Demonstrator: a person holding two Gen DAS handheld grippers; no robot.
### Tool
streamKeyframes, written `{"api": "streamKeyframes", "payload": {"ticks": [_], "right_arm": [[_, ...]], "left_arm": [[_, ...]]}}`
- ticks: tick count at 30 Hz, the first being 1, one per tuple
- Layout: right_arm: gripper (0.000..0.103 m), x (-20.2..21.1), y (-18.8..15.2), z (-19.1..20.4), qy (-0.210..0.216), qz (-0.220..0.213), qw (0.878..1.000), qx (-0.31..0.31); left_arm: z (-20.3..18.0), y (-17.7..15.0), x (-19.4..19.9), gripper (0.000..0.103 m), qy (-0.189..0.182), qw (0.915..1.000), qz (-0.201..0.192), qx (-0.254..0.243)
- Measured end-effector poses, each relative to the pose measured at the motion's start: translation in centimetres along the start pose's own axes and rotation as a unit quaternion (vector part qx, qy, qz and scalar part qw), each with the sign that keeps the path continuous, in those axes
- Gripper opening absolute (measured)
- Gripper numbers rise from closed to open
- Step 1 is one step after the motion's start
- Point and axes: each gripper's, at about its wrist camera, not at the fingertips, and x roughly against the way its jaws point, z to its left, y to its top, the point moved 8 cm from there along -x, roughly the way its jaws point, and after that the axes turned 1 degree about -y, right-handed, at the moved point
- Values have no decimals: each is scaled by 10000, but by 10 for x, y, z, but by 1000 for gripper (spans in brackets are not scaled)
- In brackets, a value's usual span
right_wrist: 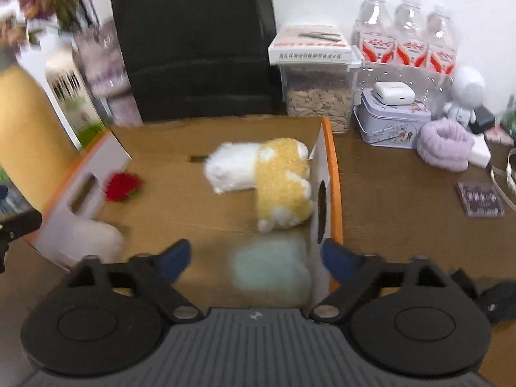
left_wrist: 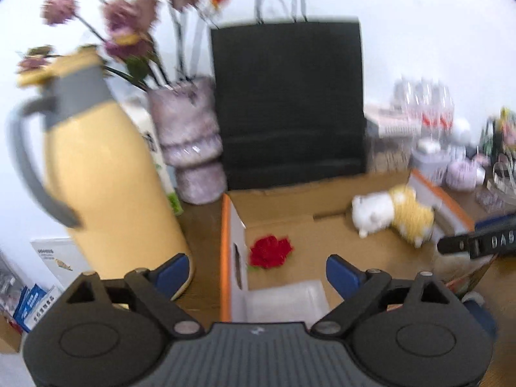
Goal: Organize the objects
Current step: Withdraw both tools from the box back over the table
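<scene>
An open cardboard box with orange-edged walls lies on the wooden table. A white-and-yellow plush toy lies on its side at the box's right end. A red flower rests by the left wall. A clear white tray sits in the near left corner. A blurred pale teal thing lies on the box floor just ahead of my right gripper, which is open and holds nothing. My left gripper is open over the box's left wall, also holding nothing.
A yellow jug and a vase of purple flowers stand left of the box, a black paper bag behind it. To the right are a seed jar, water bottles, a tin and a purple cloth roll.
</scene>
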Motion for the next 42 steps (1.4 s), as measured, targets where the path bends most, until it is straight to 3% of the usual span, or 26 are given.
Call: {"api": "streamKeyframes", "payload": {"ticks": [5, 9, 12, 16, 19, 23, 28, 34, 42], "right_arm": [[99, 66, 4, 16, -17, -620, 9981, 54], [101, 133, -18, 27, 96, -1335, 9910, 54], [103, 186, -59, 35, 205, -1860, 9823, 114], [103, 244, -145, 55, 626, -2104, 9751, 302], [103, 276, -204, 70, 600, -2309, 9692, 616], [103, 305, -258, 78, 450, -2229, 9715, 661], [103, 327, -296, 80, 583, -2035, 9751, 664], [103, 331, -291, 78, 463, -2161, 9735, 593], [103, 294, -289, 73, 427, -1850, 9810, 395]], "left_arm": [[7, 3, 67, 95, 34, 9997, -255, 50], [0, -26, 132, 100, -466, 9975, -469, 261], [-9, -66, 185, 102, -903, 9925, -693, 457], [-23, -130, 250, 103, -1206, 9866, -1002, 450], [-34, -169, 282, 103, -1379, 9849, -1001, 288], [-40, -204, 306, 103, -1117, 9897, -827, 341], [-40, -221, 329, 103, -1343, 9860, -941, 299], [-38, -220, 322, 103, -1229, 9878, -854, 429], [-28, -220, 292, 103, -1105, 9892, -692, 672]]}}
